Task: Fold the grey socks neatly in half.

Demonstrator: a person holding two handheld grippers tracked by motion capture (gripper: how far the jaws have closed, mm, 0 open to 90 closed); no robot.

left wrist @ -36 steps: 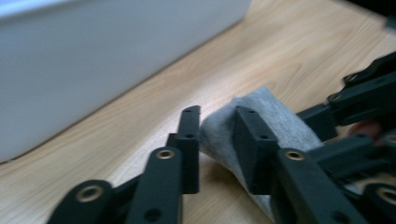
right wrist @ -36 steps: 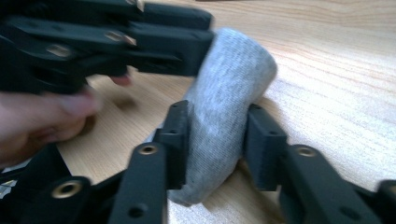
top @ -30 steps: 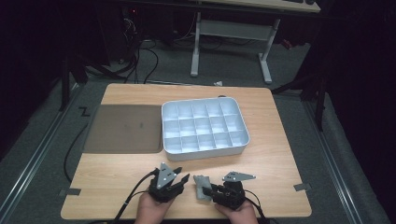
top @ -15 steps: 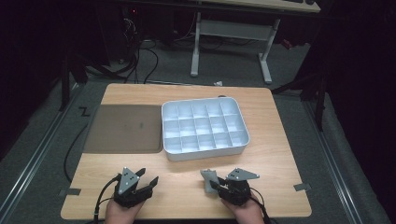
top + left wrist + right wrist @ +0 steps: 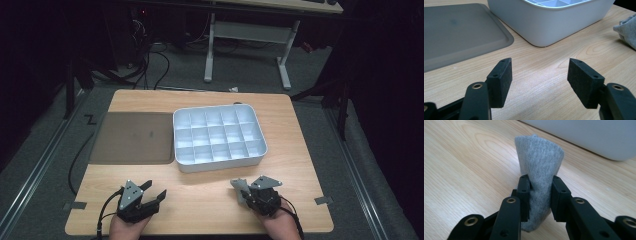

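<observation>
The left gripper [image 5: 151,196] had swung away to the near left and stood wide open, empty. The right gripper [image 5: 537,192] alone pinched the folded grey cloth [image 5: 539,167] at the table's near right, just before the white compartment tray [image 5: 218,136], likely its destination.

Pretty dark room overall. Light wood tabletop [image 5: 300,135] sits on grey carpet floor [image 5: 320,75]. Top of the frame there's another desk with a white metal frame [image 5: 247,35], and a tangle of black cables [image 5: 150,60] at the upper left.
</observation>
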